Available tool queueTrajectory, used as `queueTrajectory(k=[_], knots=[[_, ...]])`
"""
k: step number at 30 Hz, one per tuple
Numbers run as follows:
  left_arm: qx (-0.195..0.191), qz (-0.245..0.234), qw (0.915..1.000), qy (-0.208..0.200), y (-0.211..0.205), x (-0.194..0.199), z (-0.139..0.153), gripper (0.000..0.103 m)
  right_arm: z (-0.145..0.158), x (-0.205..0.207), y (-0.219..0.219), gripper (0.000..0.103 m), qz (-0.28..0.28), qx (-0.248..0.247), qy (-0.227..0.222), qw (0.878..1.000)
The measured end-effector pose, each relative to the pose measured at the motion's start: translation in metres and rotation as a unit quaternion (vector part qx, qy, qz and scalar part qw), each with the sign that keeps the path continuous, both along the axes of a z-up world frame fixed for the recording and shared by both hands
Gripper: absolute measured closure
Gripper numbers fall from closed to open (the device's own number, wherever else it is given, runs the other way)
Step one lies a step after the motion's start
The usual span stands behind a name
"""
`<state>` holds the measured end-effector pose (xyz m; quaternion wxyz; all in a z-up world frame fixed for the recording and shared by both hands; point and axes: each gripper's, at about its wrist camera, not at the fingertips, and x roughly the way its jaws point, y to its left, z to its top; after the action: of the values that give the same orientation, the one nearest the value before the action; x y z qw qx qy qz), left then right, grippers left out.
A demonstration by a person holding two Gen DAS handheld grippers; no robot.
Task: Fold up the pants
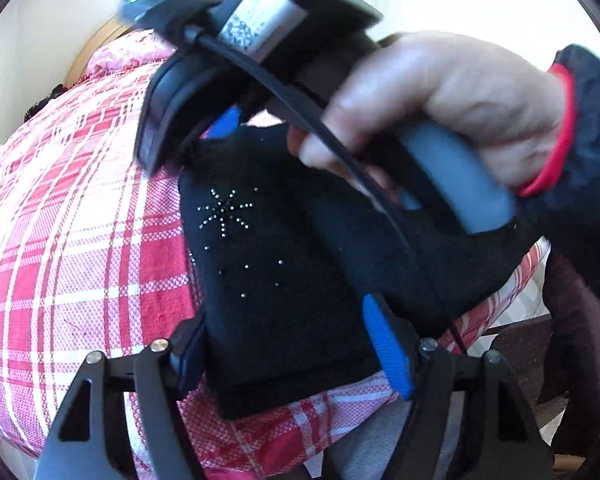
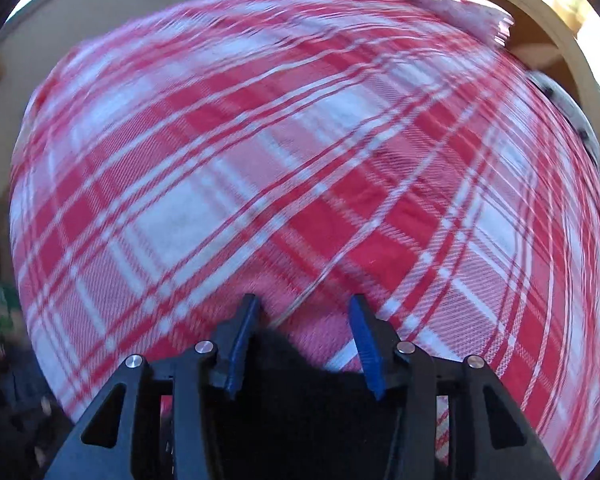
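The black pants, with a rhinestone star, lie folded on the red and white plaid bedspread. My left gripper is open, its blue fingers on either side of the near end of the pants. The right gripper's body, held by a hand, hovers over the far end of the pants; one blue fingertip shows there. In the right wrist view my right gripper is open over the bedspread, with a black edge of the pants low between its fingers.
A pink pillow lies at the head of the bed by a wooden headboard. A dark chair stands at the right of the bed. The right wrist view is motion-blurred.
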<state>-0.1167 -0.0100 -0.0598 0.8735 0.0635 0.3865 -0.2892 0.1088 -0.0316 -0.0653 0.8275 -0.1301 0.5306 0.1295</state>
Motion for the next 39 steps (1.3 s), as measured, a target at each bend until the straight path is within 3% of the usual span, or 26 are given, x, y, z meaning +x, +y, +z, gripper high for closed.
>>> queueTrajectory(k=[3, 6, 8, 13, 17, 20, 22, 24, 28, 31, 36, 39], knots=[[0.006, 0.002, 1.0, 0.001, 0.0, -0.001, 0.001, 0.026, 0.015, 0.003, -0.035, 0.054, -0.08, 0.055, -0.056, 0.994], [0.005, 0.018, 0.9996, 0.019, 0.008, 0.009, 0.003, 0.019, 0.037, -0.019, -0.085, 0.054, -0.15, 0.173, -0.071, 0.971], [0.004, 0.03, 0.9993, 0.024, 0.011, 0.015, 0.005, 0.019, 0.048, -0.049, -0.111, 0.054, -0.177, 0.205, -0.089, 0.958], [0.04, 0.052, 0.9977, -0.015, 0.004, 0.023, 0.016, 0.018, 0.061, -0.15, -0.161, 0.054, -0.27, 0.187, -0.155, 0.932], [0.067, 0.059, 0.9955, -0.029, -0.011, 0.025, 0.018, 0.016, 0.055, -0.233, -0.179, 0.054, -0.335, 0.155, -0.211, 0.905], [0.079, 0.069, 0.9939, -0.032, -0.016, 0.025, 0.018, 0.014, 0.04, -0.275, -0.183, 0.053, -0.374, 0.153, -0.222, 0.888], [0.093, 0.076, 0.9919, -0.041, -0.019, 0.027, 0.015, 0.01, 0.022, -0.287, -0.185, 0.053, -0.391, 0.167, -0.208, 0.881], [0.106, 0.082, 0.9896, -0.052, -0.016, 0.029, 0.011, 0.007, 0.02, -0.293, -0.181, 0.053, -0.39, 0.165, -0.224, 0.878], [0.11, 0.091, 0.9883, -0.054, -0.013, 0.032, 0.009, 0.007, 0.02, -0.291, -0.17, 0.053, -0.385, 0.127, -0.224, 0.886], [0.11, 0.098, 0.9879, -0.049, -0.012, 0.032, 0.01, 0.007, 0.021, -0.299, -0.169, 0.053, -0.387, 0.125, -0.227, 0.885], [0.112, 0.103, 0.9876, -0.038, -0.01, 0.027, 0.011, 0.006, 0.04, -0.329, -0.18, 0.052, -0.431, 0.17, -0.289, 0.838], [0.109, 0.109, 0.9876, -0.026, -0.008, 0.025, 0.011, 0.006, 0.041, -0.33, -0.184, 0.051, -0.44, 0.193, -0.285, 0.829]])
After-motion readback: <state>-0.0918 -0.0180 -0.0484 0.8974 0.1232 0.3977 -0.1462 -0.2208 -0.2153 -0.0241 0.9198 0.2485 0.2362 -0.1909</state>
